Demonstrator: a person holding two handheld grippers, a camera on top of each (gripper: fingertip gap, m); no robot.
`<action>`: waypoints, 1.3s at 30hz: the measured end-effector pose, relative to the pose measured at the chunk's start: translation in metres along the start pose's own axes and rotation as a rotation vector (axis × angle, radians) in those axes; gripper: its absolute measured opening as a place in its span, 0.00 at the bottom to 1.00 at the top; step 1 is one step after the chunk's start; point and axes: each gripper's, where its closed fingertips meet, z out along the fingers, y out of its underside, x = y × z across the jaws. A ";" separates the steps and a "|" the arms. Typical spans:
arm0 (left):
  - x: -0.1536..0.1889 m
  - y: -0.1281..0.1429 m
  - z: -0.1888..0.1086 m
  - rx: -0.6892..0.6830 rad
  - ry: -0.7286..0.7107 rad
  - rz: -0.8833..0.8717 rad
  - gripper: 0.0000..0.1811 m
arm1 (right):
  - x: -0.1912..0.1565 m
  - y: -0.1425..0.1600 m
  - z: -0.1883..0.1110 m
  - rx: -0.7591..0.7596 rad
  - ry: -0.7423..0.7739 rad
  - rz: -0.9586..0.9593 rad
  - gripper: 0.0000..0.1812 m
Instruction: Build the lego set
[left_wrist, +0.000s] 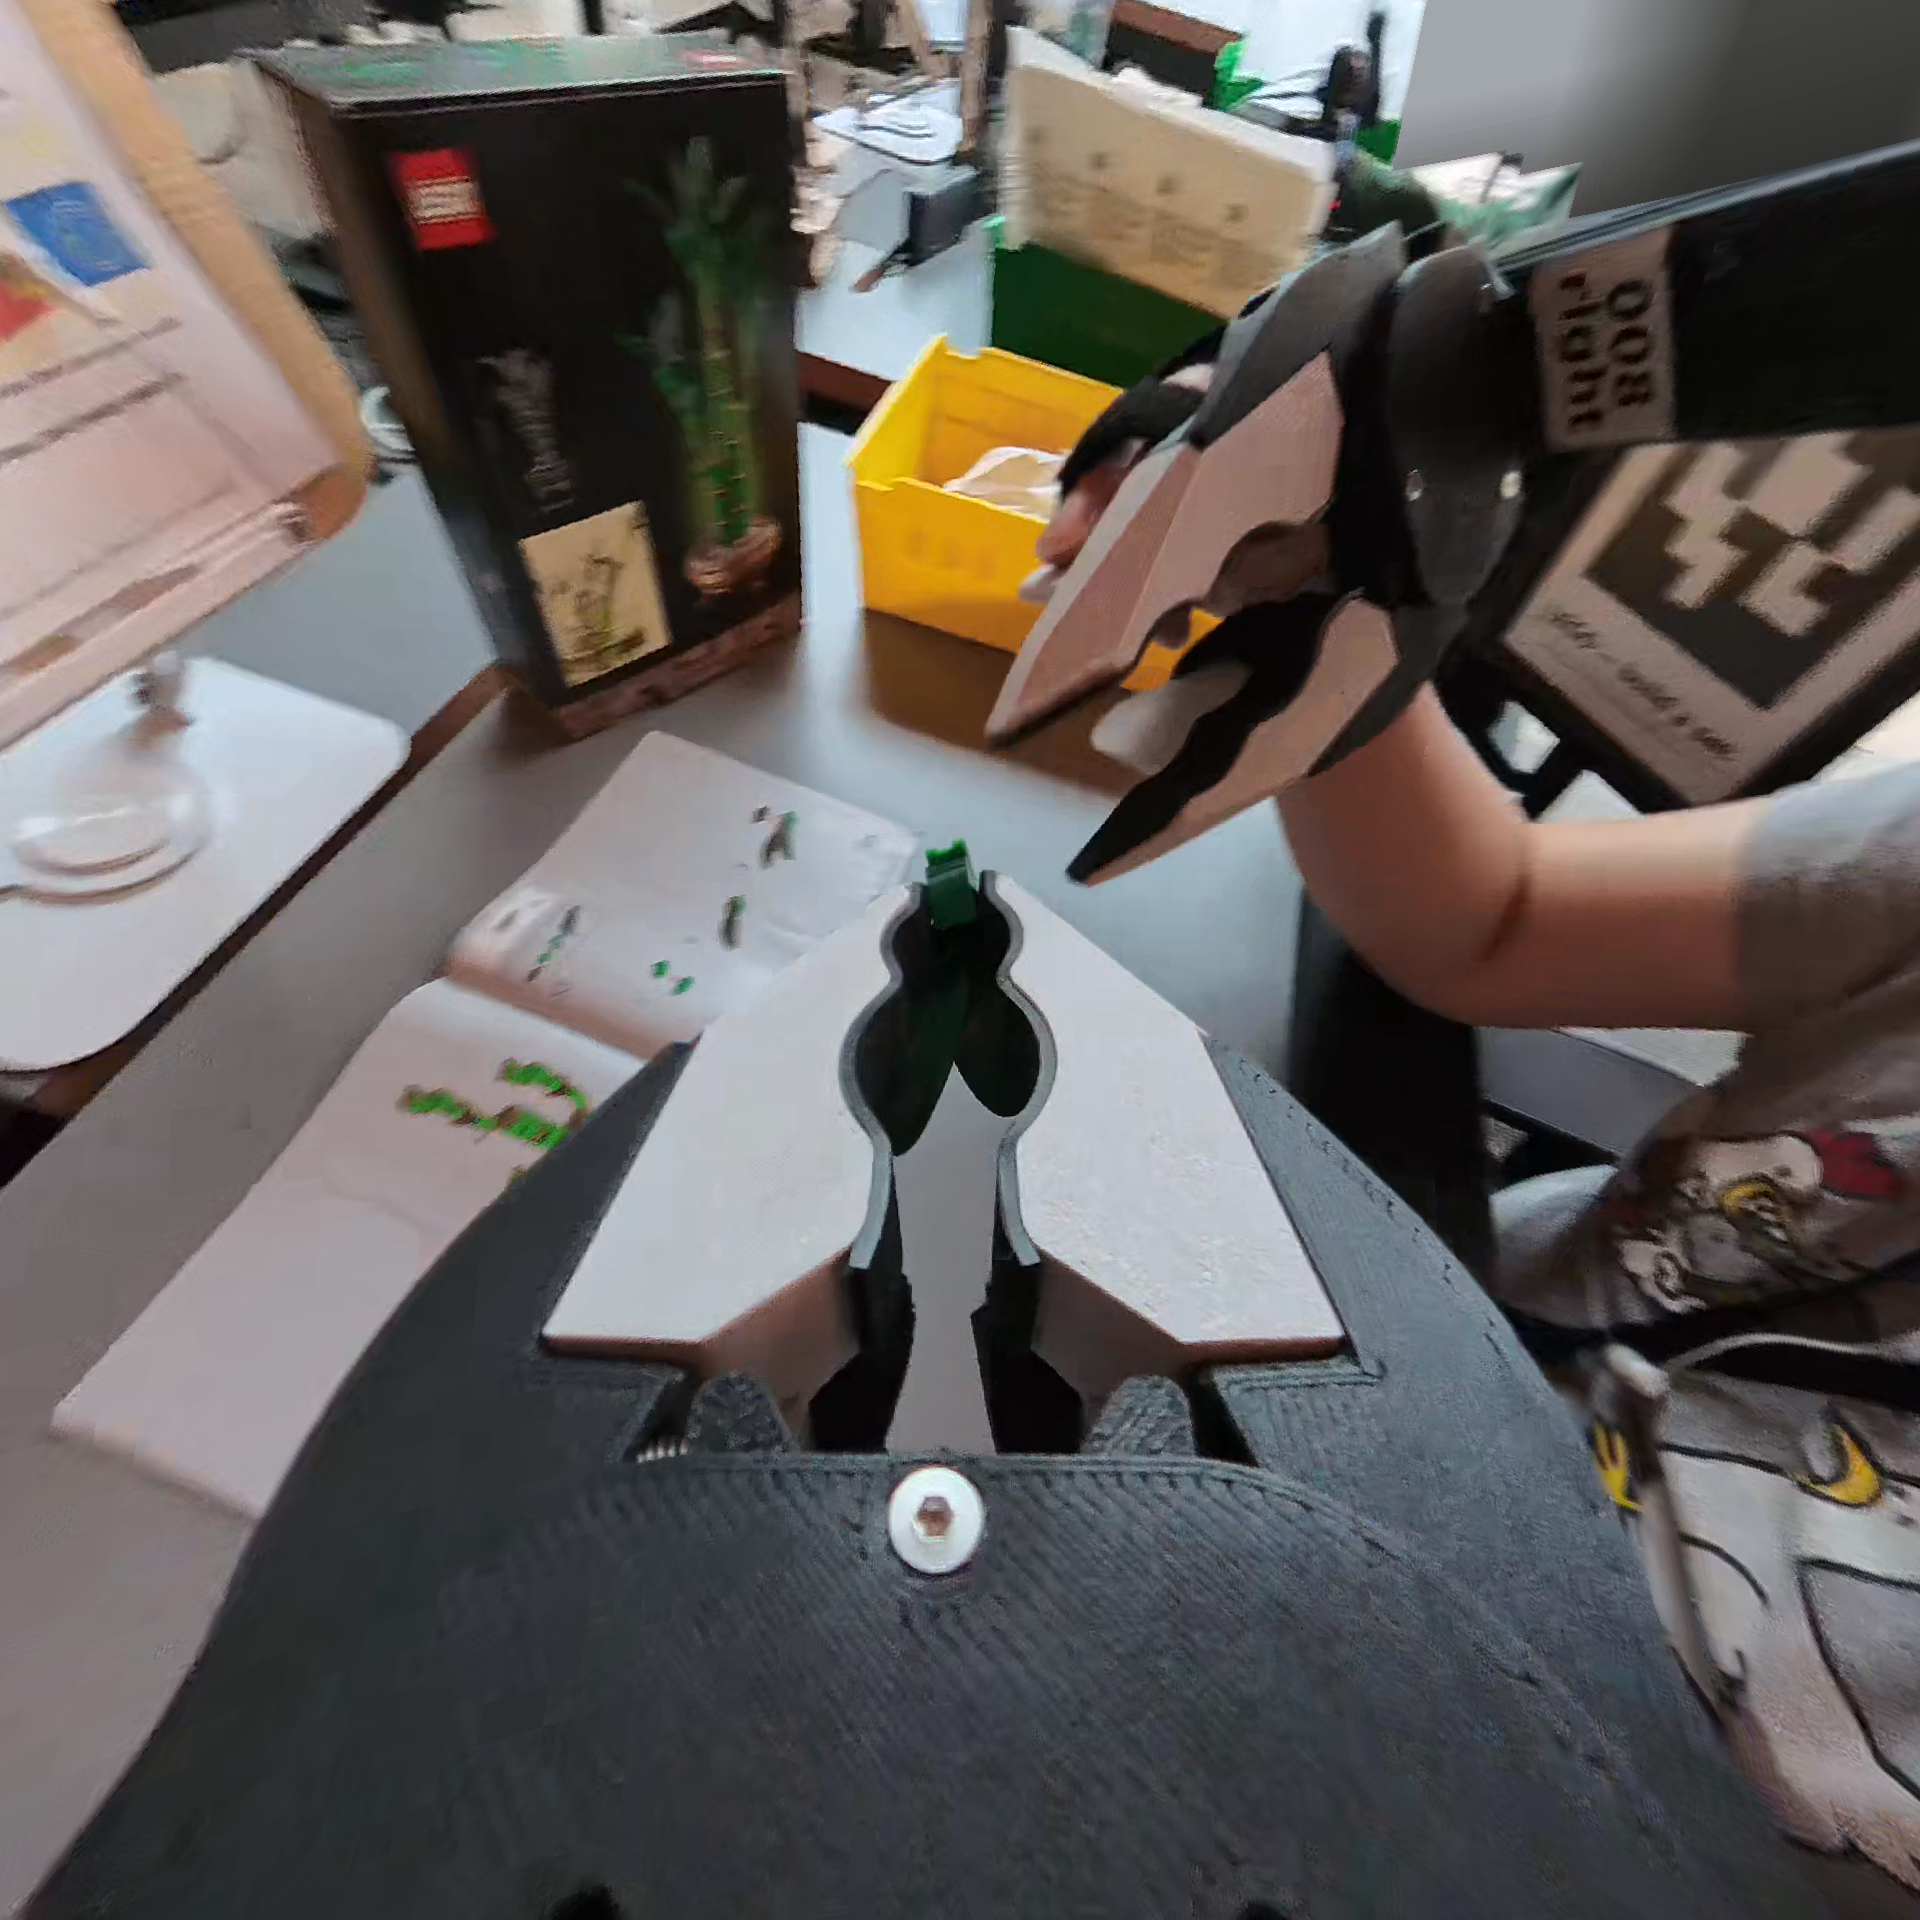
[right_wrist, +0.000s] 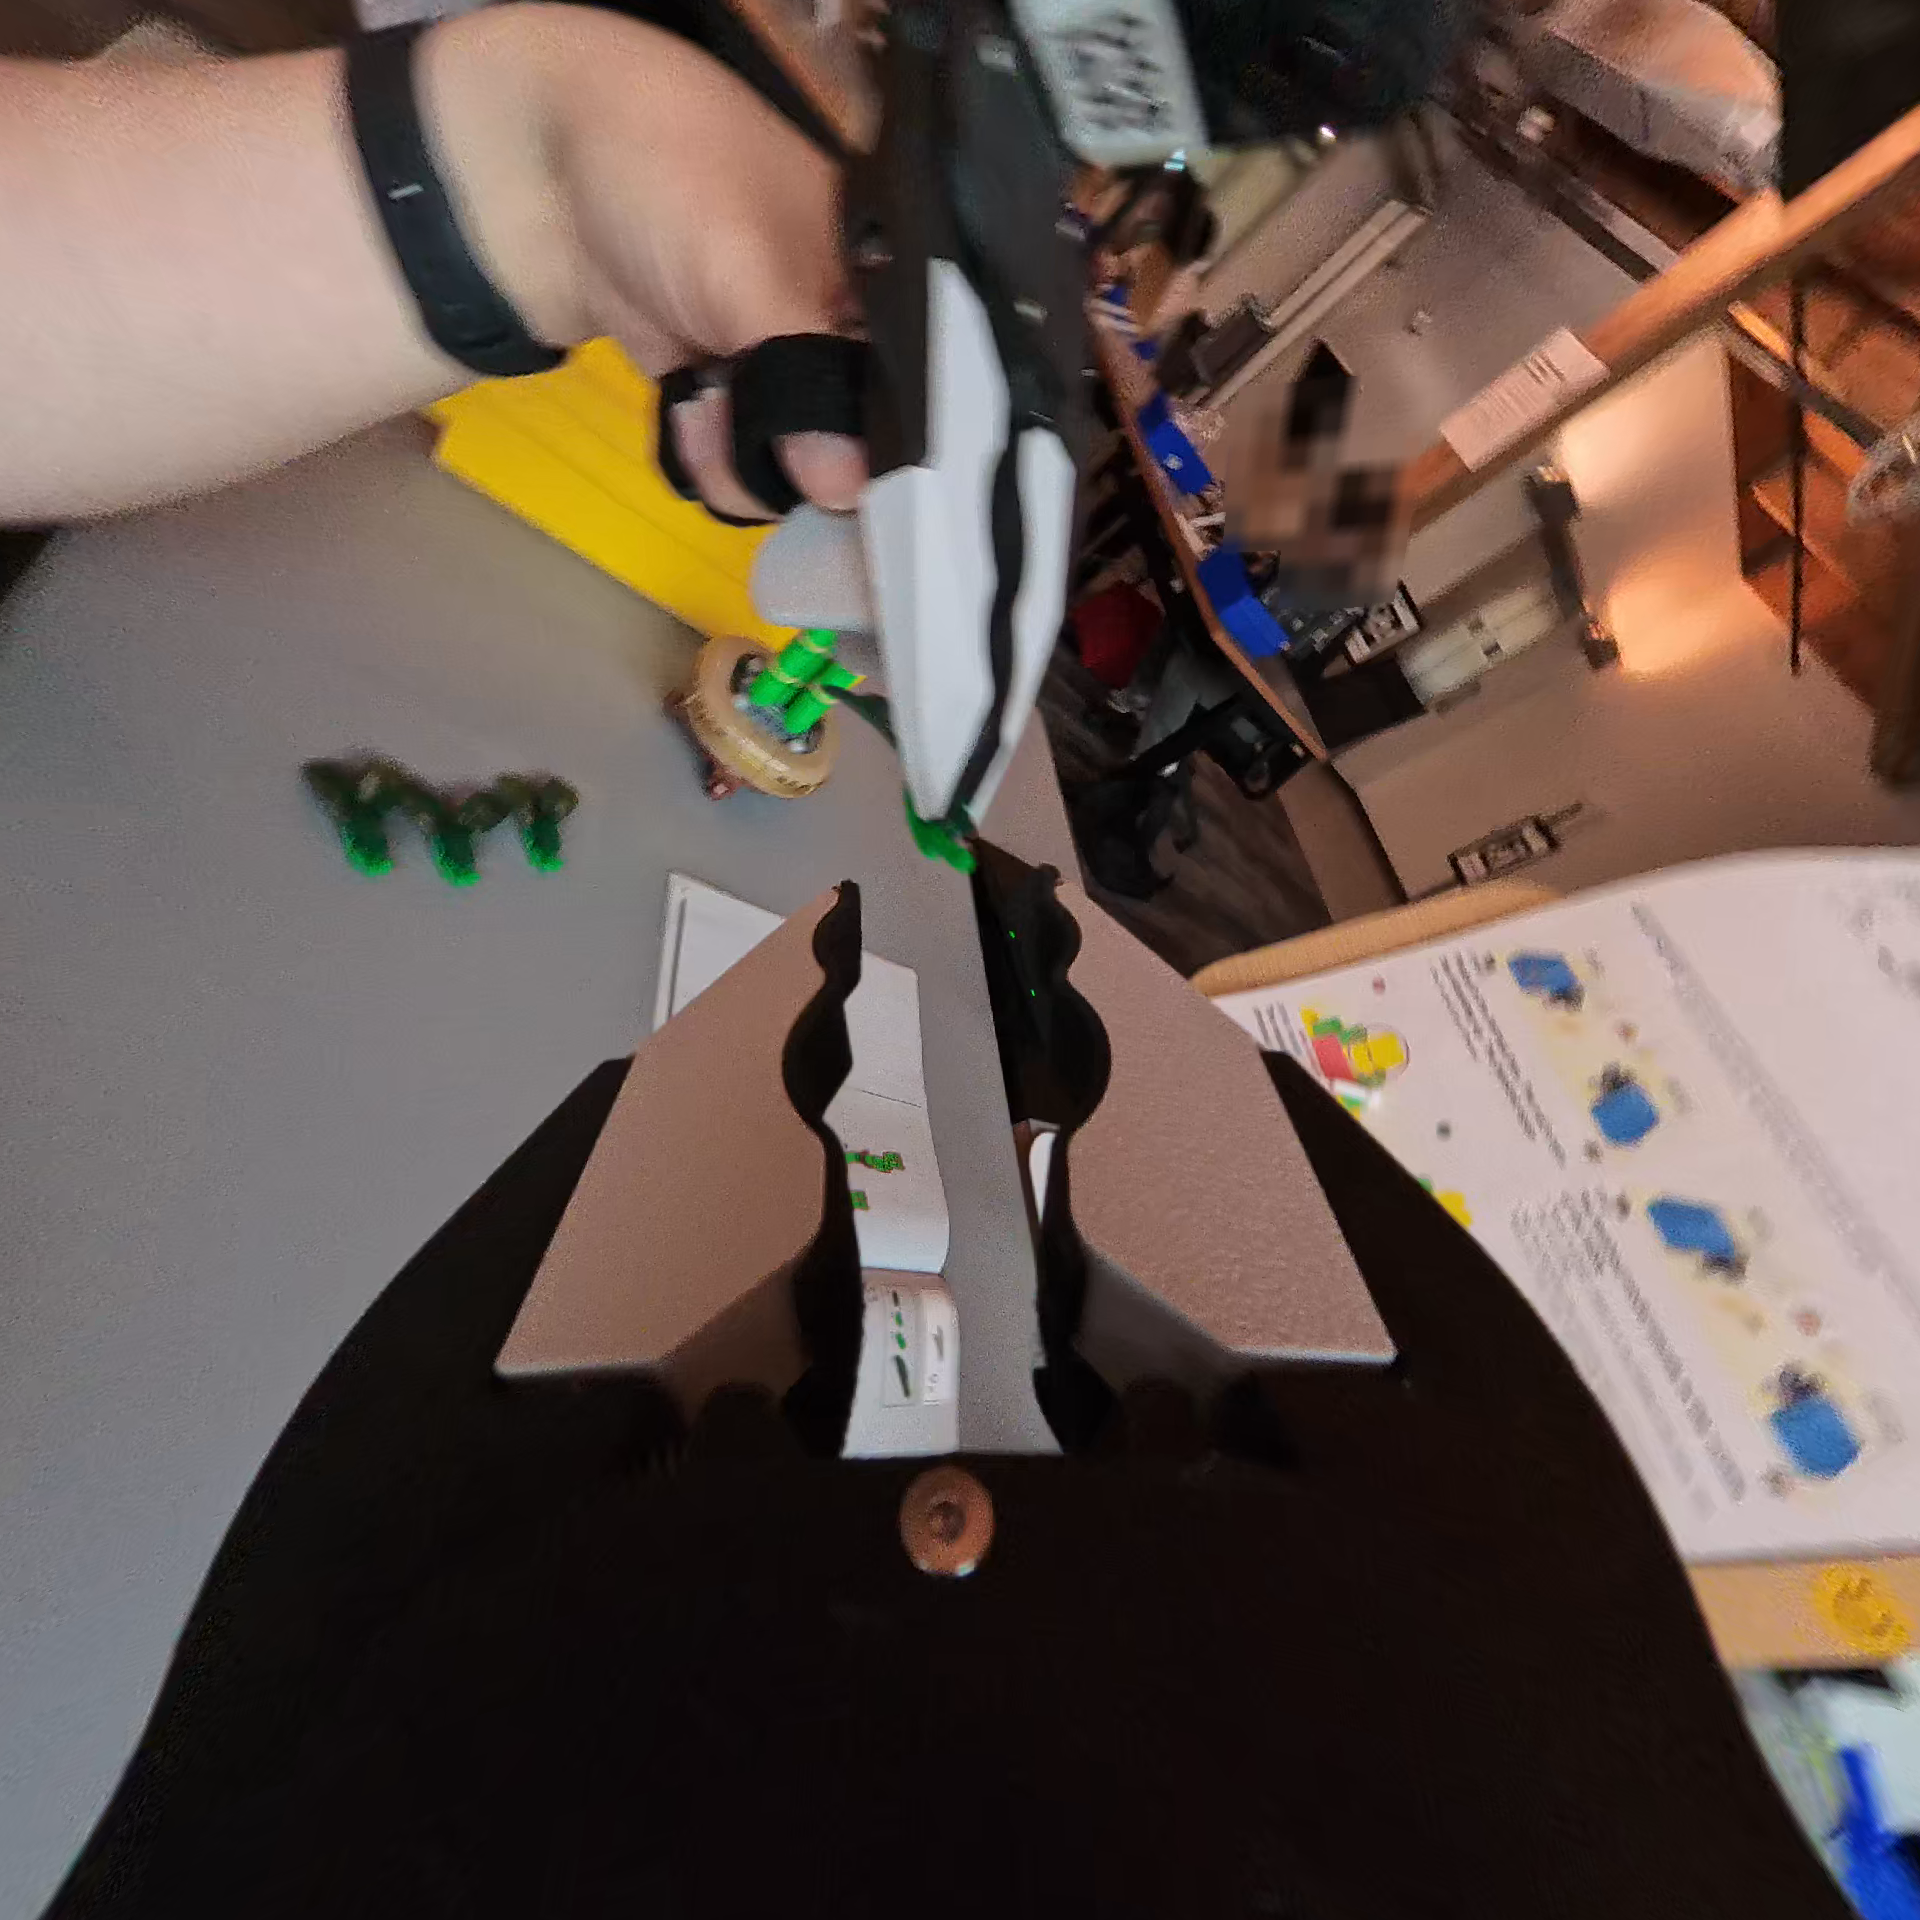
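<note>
My left gripper (left_wrist: 951, 883) is shut on a green leaf piece (left_wrist: 948, 873). Its bright stud pokes past the tips, and its dark leaves (left_wrist: 945, 1049) hang back between the fingers. In the right wrist view the left gripper (right_wrist: 940, 805) comes down from above, with the green piece (right_wrist: 940, 836) at its tip. My right gripper (right_wrist: 940, 883) is open and empty, its tips just below that piece. It also shows in the left wrist view (left_wrist: 1039, 800), up and to the right of the piece. A partly built bamboo model in a tan pot (right_wrist: 764, 717) stands behind.
An open instruction booklet (left_wrist: 623, 894) lies on the dark table under the grippers. A row of dark green leaf pieces (right_wrist: 447, 816) lies to the left. A yellow bin (left_wrist: 935, 499) and the set's box (left_wrist: 582, 395) stand at the back. A printed sheet (right_wrist: 1610, 1195) is propped at one side. Only a small space, under 4 cm, lies between the two pairs of fingers.
</note>
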 end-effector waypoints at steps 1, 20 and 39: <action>-0.012 0.001 -0.005 0.008 -0.052 -0.018 0.04 | 0.020 0.009 0.000 0.000 0.080 0.103 0.19; -0.058 0.001 -0.027 -0.037 -0.458 0.044 0.04 | 0.143 0.174 -0.103 -0.509 1.146 0.689 0.27; -0.122 0.010 -0.043 -0.200 -1.018 0.171 0.04 | 0.130 0.198 -0.083 -0.565 1.030 0.748 0.32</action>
